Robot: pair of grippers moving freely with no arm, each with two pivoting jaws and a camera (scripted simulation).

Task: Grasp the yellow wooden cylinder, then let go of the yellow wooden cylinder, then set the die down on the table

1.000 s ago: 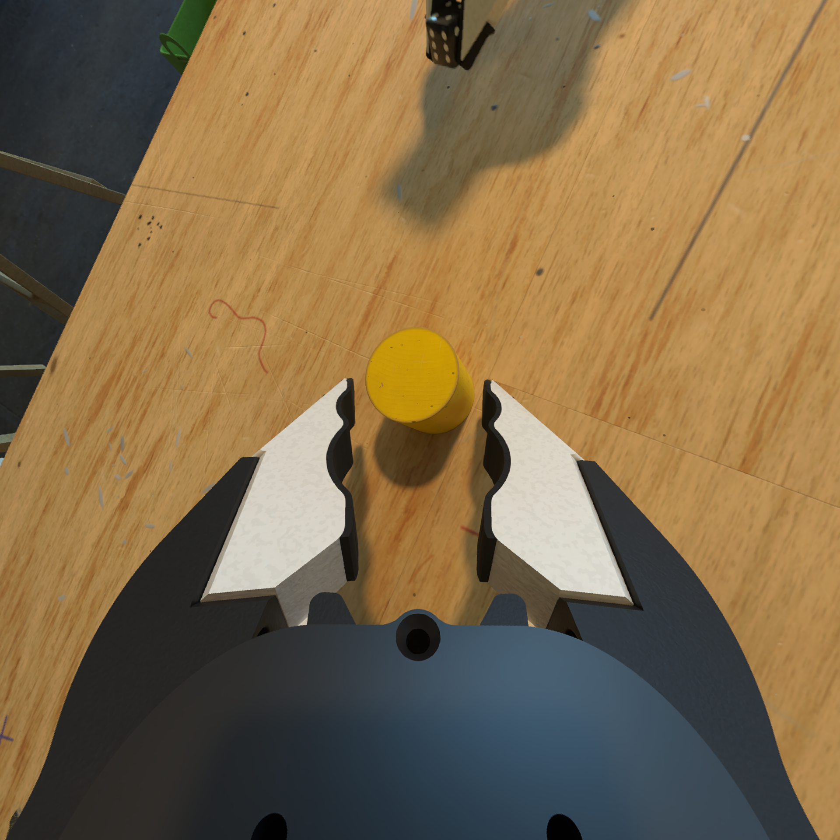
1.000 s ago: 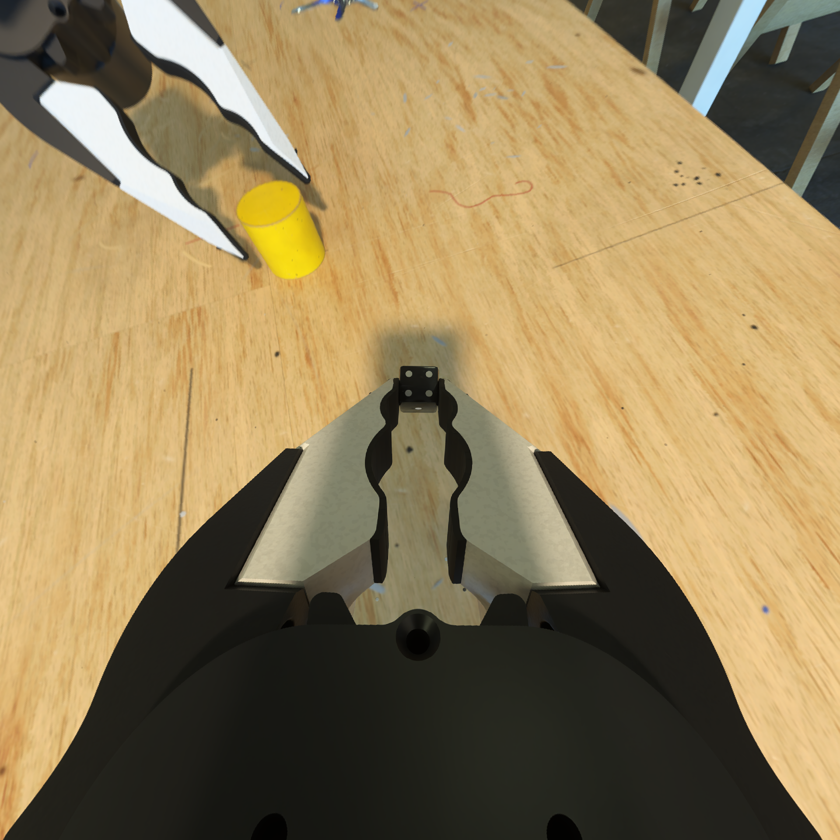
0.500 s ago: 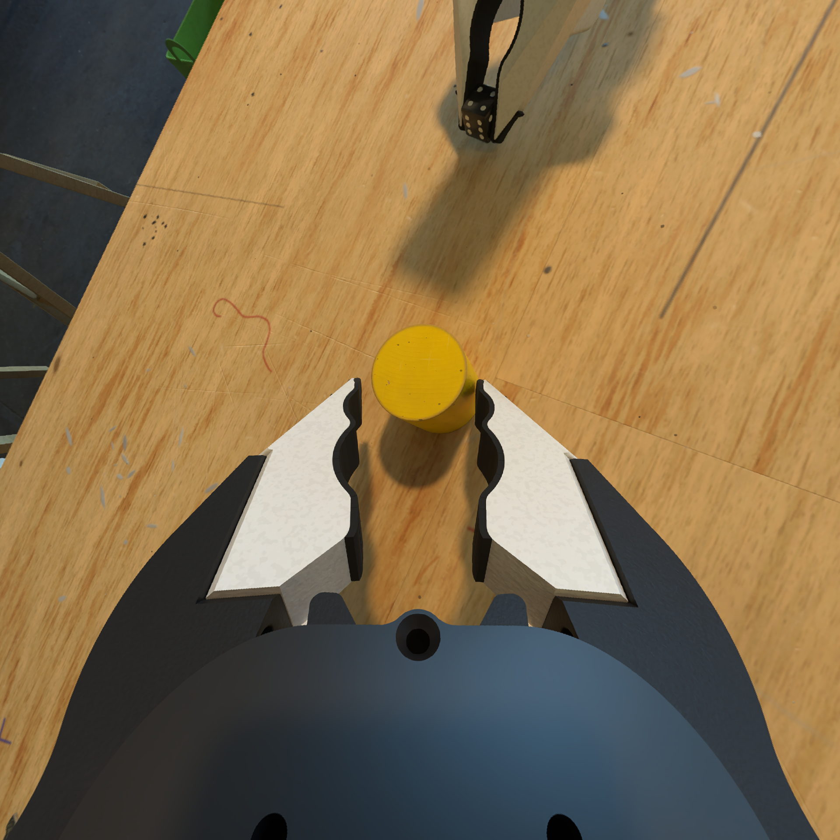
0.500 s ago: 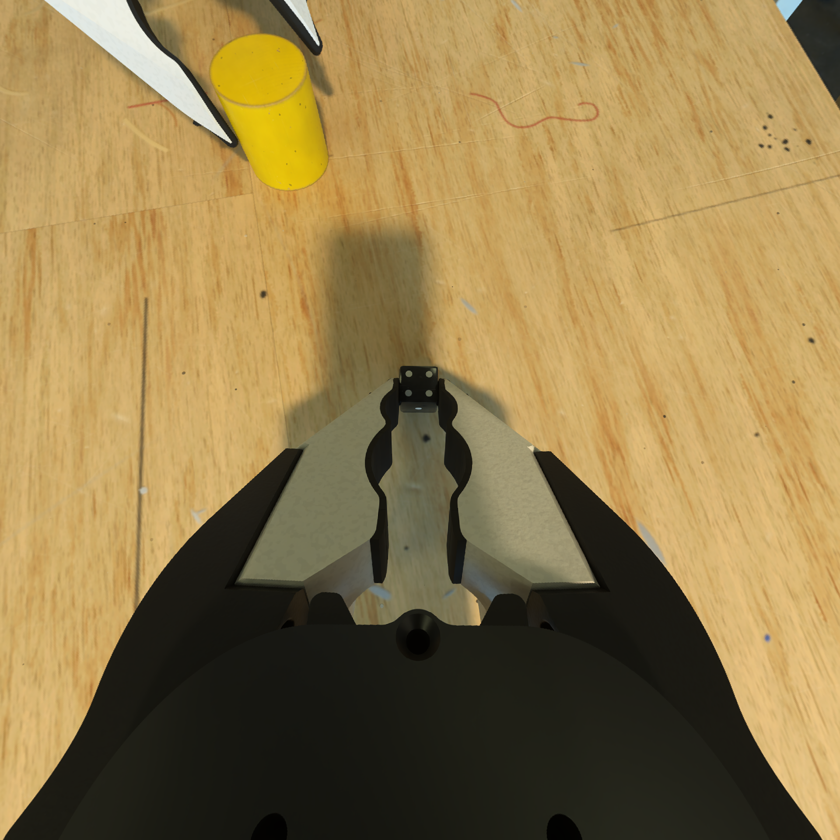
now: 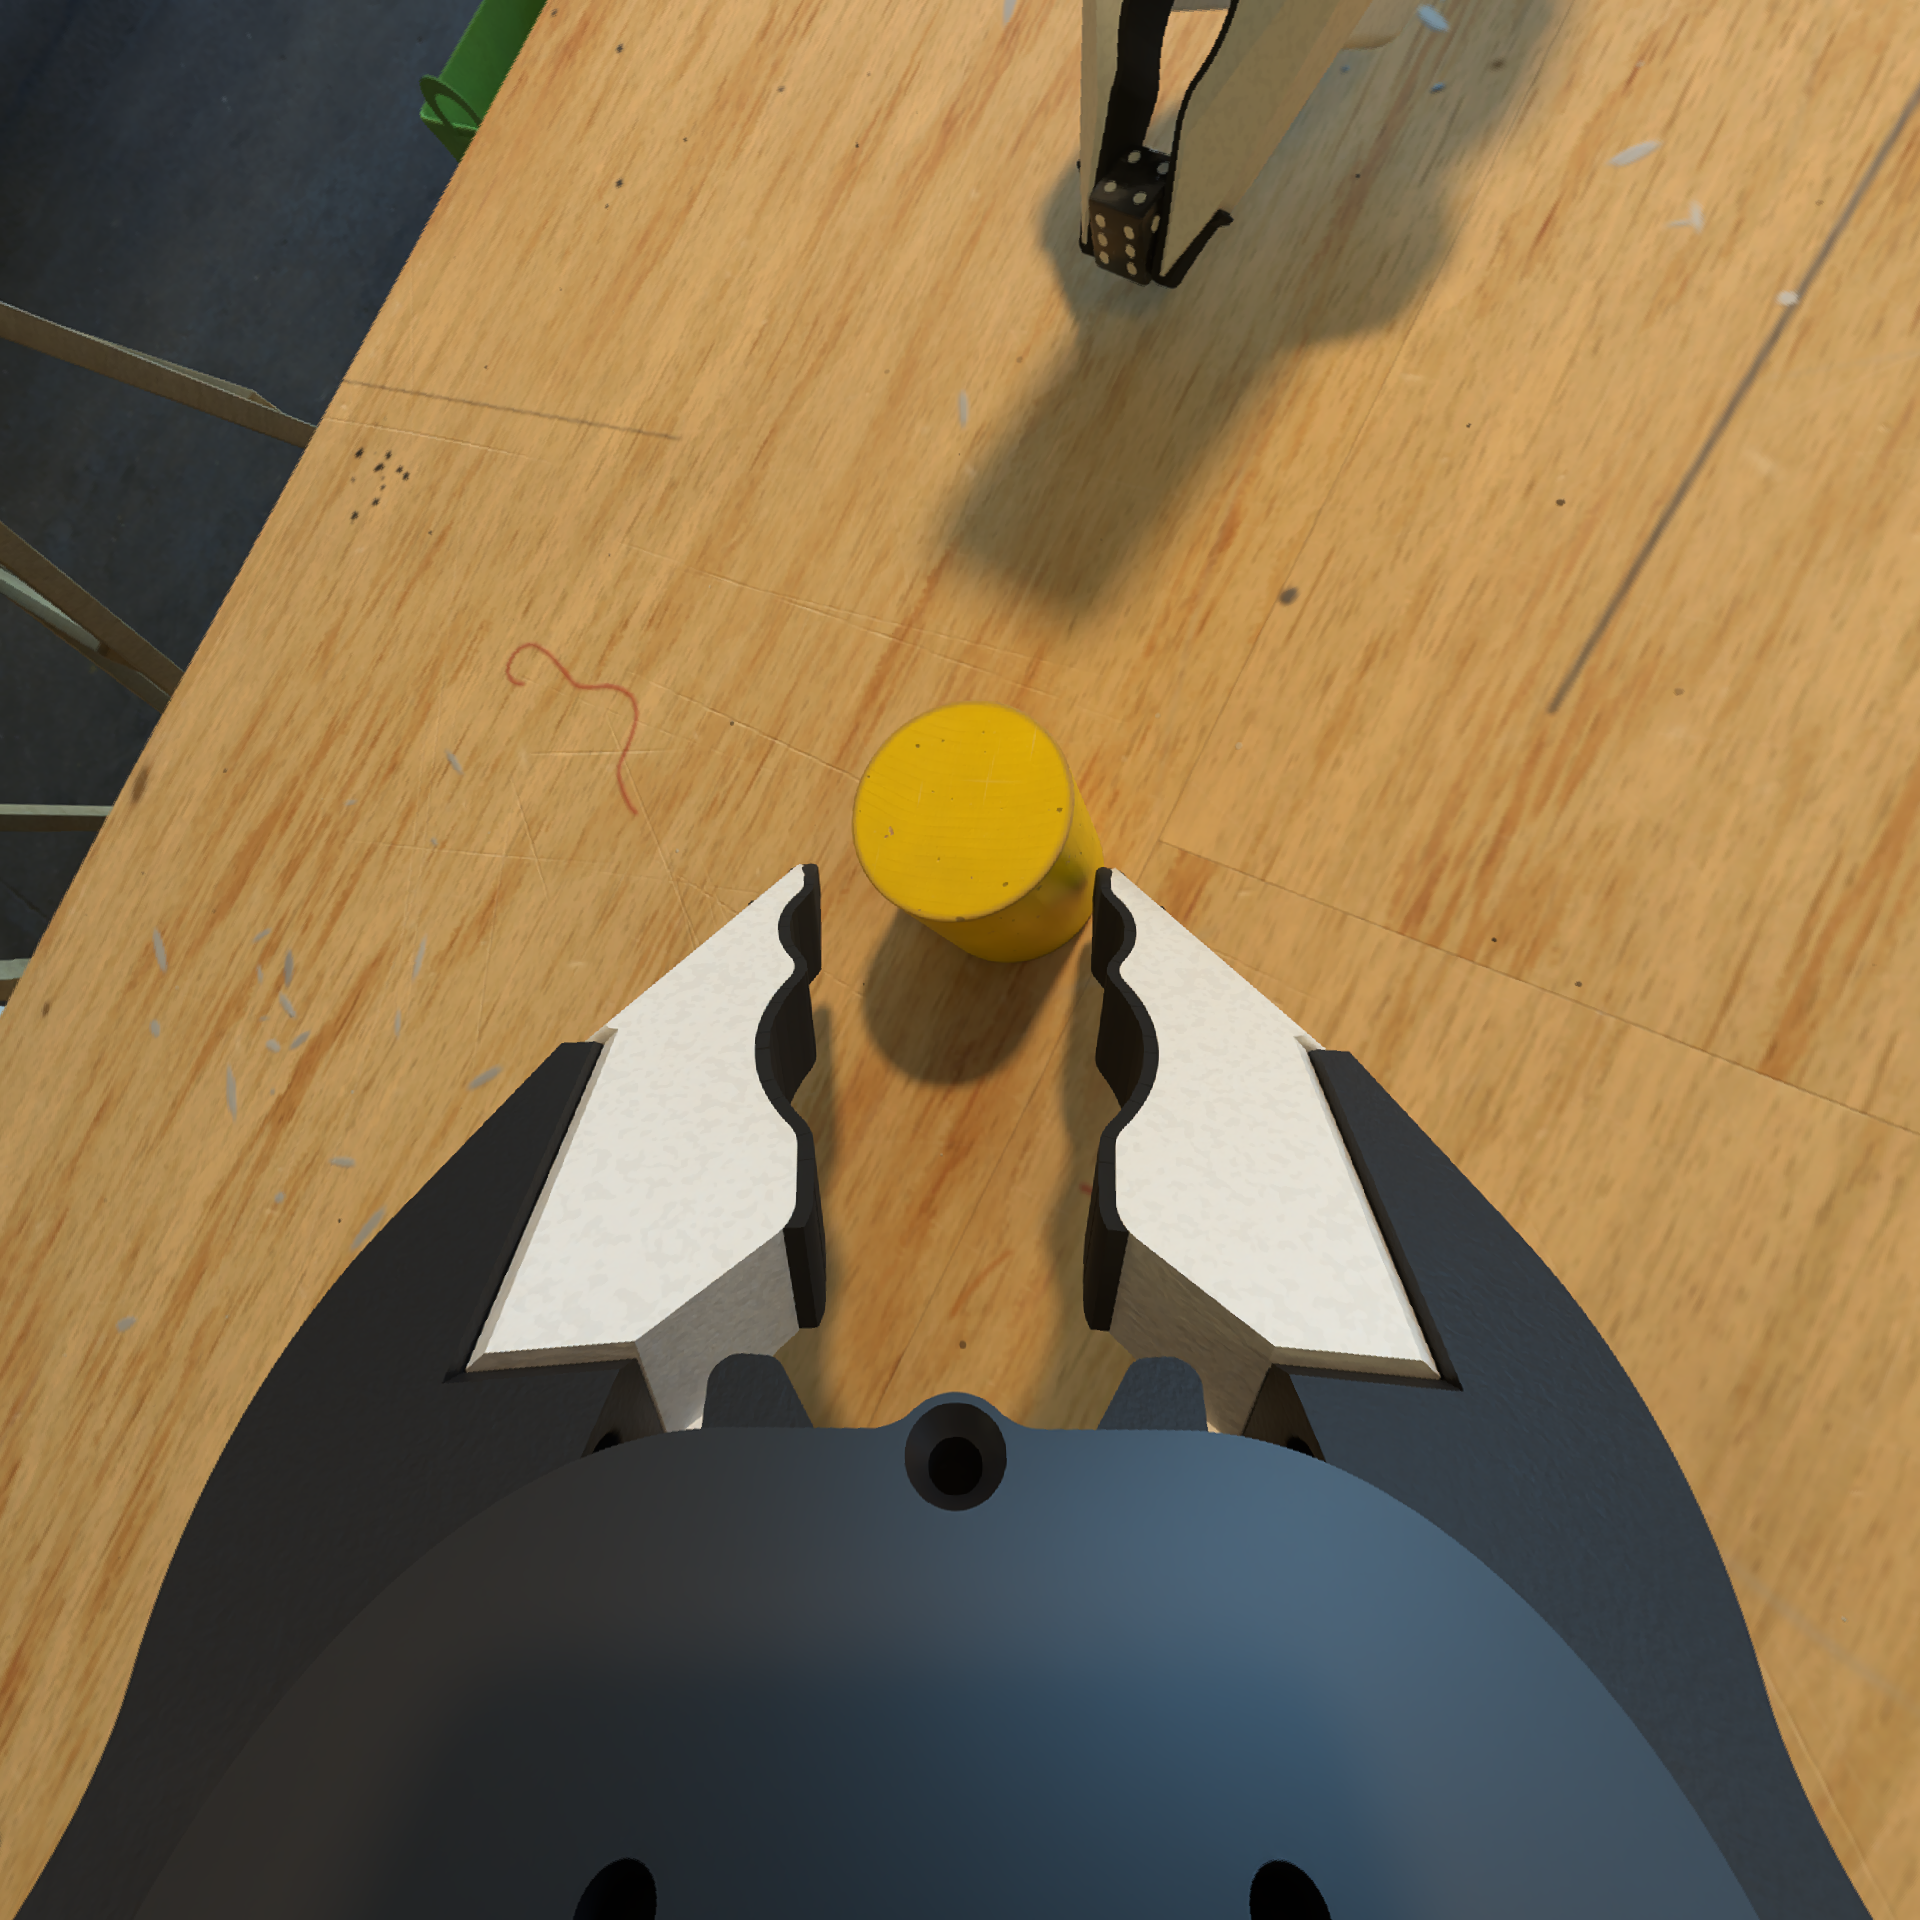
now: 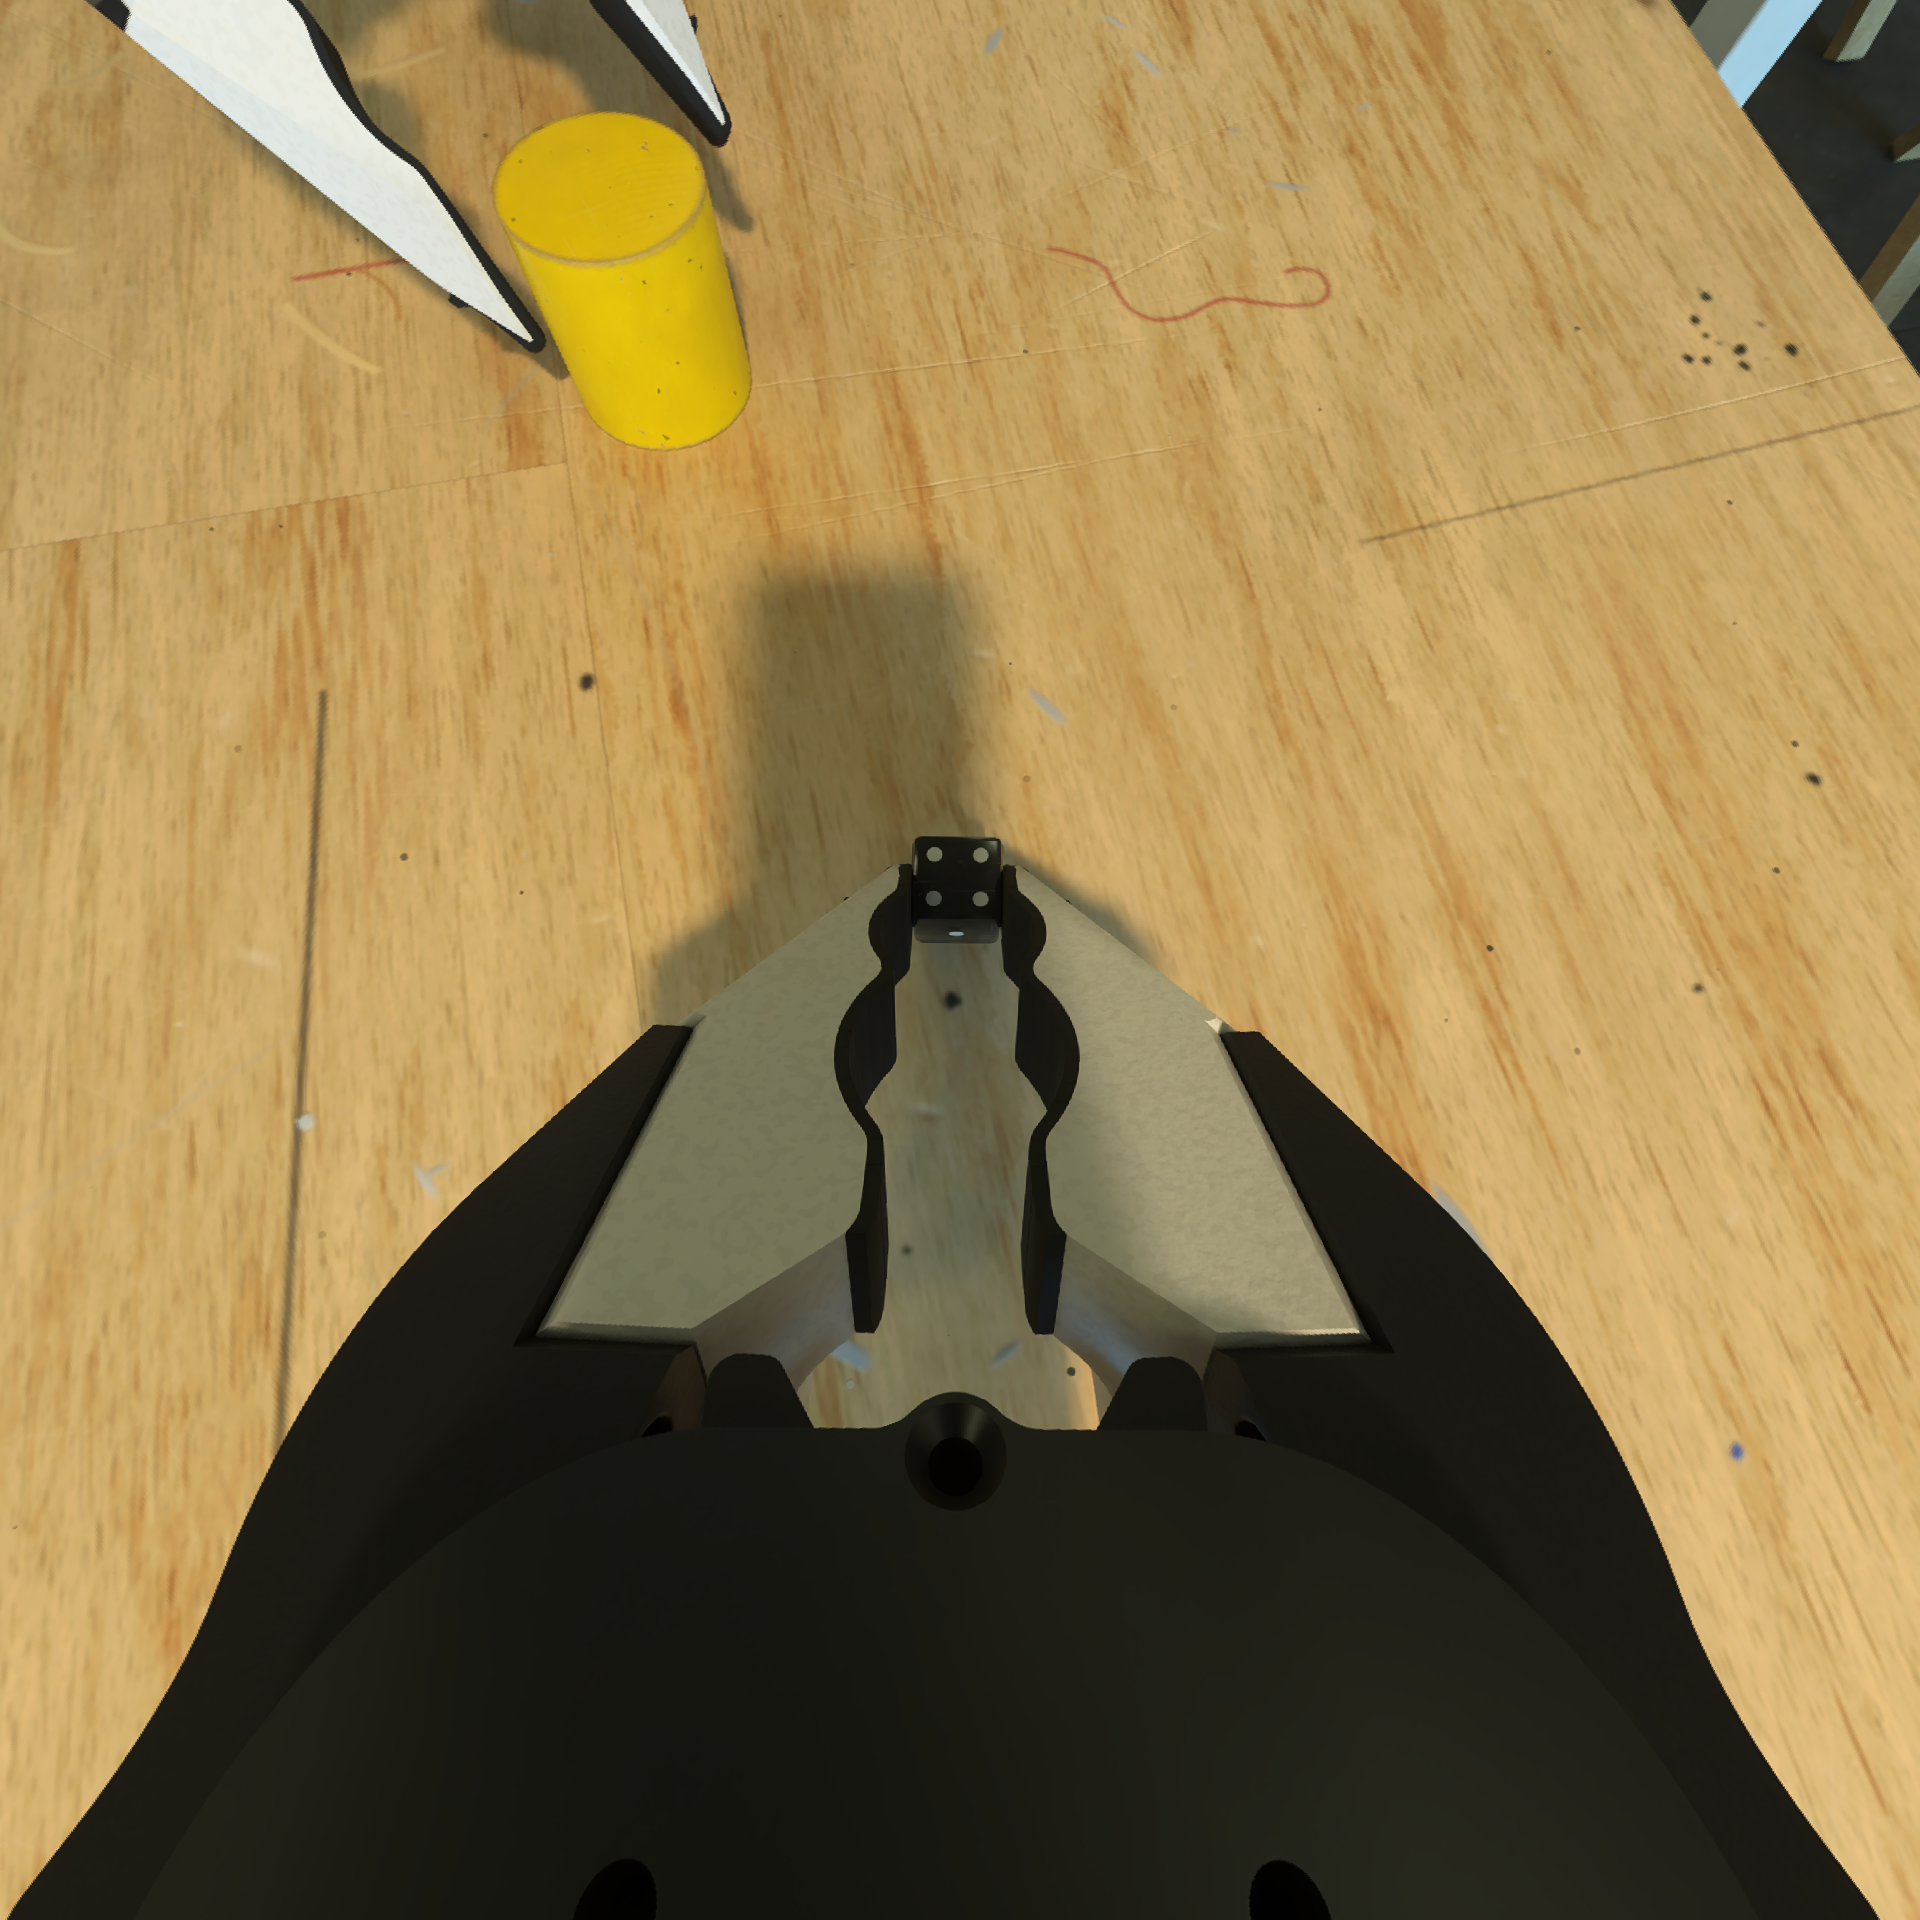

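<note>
The yellow wooden cylinder (image 5: 961,821) stands upright on the table (image 5: 1455,831). My left gripper (image 5: 954,881) is open, its tips on either side of the cylinder's near side. The right fingertip (image 5: 1107,914) is at the cylinder's side and the left one is apart from it. My right gripper (image 6: 956,896) is shut on the black die (image 6: 956,883) at its tips. In the left wrist view the right gripper (image 5: 1138,244) holds the die (image 5: 1122,223) just at the table surface. In the right wrist view the cylinder (image 6: 634,301) stands between the left gripper's fingers (image 6: 343,177).
The table's left edge runs close by in the left wrist view, with a green object (image 5: 468,83) past it and wooden slats (image 5: 156,374) below. A red squiggle (image 5: 582,707) marks the wood. Chair legs (image 6: 1766,42) stand beyond the far right edge in the right wrist view.
My right gripper has come down with the die, nearer the table and the cylinder. My left gripper's jaws have narrowed a little around the cylinder, which still stands upright.
</note>
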